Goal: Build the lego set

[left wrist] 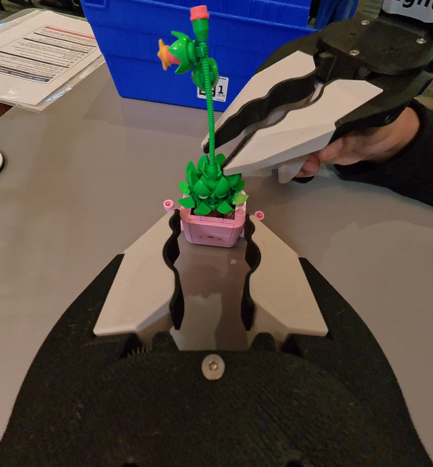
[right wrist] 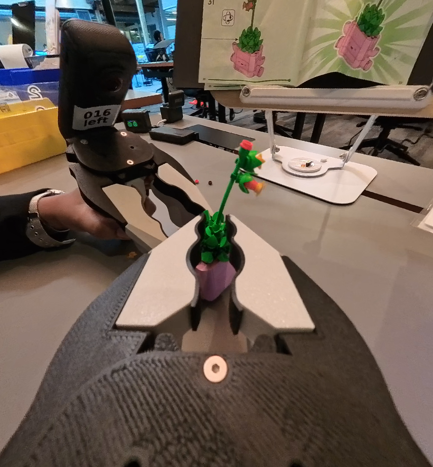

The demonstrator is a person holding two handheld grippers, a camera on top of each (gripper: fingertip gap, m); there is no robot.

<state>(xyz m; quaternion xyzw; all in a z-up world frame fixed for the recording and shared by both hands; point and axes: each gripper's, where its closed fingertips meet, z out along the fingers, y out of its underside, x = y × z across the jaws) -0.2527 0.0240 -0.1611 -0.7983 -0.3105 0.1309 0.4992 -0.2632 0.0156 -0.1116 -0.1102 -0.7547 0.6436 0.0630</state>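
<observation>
- My left claw (left wrist: 211, 222) is down low on the grey counter (left wrist: 84, 177), jaws spread around the pink pot (left wrist: 211, 231). The tips sit right by both sides of it, but I can't tell if they actually touch.
- The lego plant stands upright on the counter: pink pot at the bottom, a cluster of green leaves (left wrist: 210, 187) on top.
- My right claw (right wrist: 214, 219) comes in from above and to the right, its tips closed in around the top of the leaves where the thin green stem (left wrist: 210, 121) starts. Whether it's really pinching the stem or just crowding it, I can't tell.
- The stem leans up and away, with green buds and an orange flower (left wrist: 163, 54) on the side and a red-pink cap (left wrist: 199, 12) at the very top.
- Behind it in the left view there's a blue bin (left wrist: 160, 50), and printed sheets (left wrist: 33, 55) off to the left.
- Far side in the right view: the instruction booklet (right wrist: 311, 38) propped on a metal stand (right wrist: 336, 182).
</observation>
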